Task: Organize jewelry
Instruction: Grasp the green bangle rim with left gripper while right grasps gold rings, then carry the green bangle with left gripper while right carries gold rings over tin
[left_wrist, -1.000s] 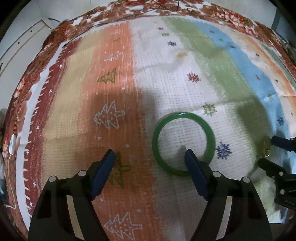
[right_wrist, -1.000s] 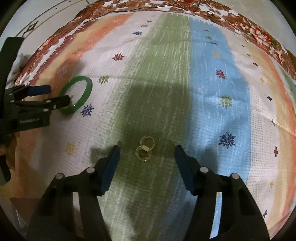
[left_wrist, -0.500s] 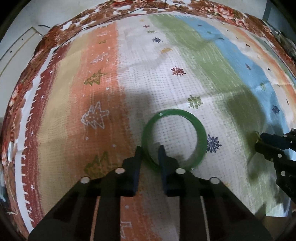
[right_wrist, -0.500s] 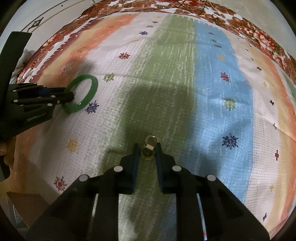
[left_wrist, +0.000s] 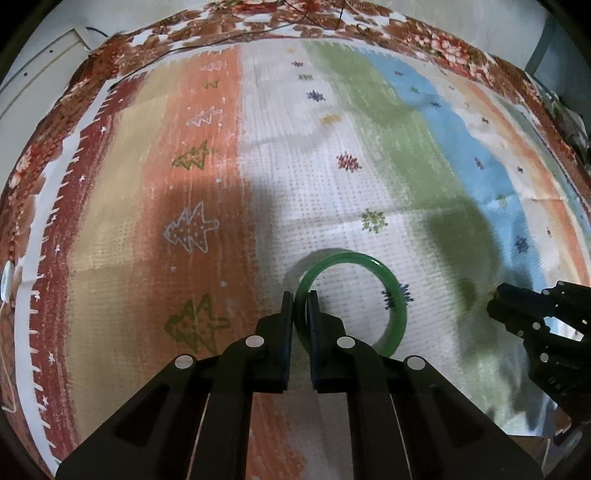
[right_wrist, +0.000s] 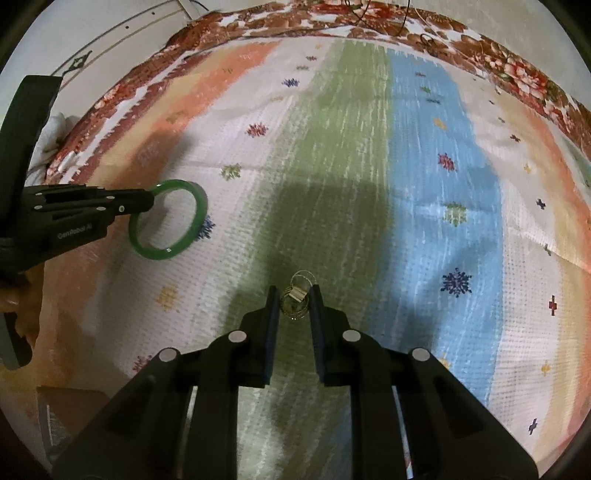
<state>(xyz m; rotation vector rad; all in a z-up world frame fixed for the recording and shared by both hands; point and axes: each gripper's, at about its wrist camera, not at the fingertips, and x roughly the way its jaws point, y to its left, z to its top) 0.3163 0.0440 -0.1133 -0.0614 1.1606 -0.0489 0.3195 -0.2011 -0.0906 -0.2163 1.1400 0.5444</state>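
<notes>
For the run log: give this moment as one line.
left hand-held gripper: shut on green bangle | right hand-held gripper: shut on ring cluster | surface: striped cloth

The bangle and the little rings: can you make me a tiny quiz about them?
1. What colour is the bangle?
2. True or false: the left claw is shut on the bangle's rim.
3. What sits between the right claw's fingers: A) a watch, B) small rings, C) nothing?

Key: 1. Green. 2. True. 3. B.
</notes>
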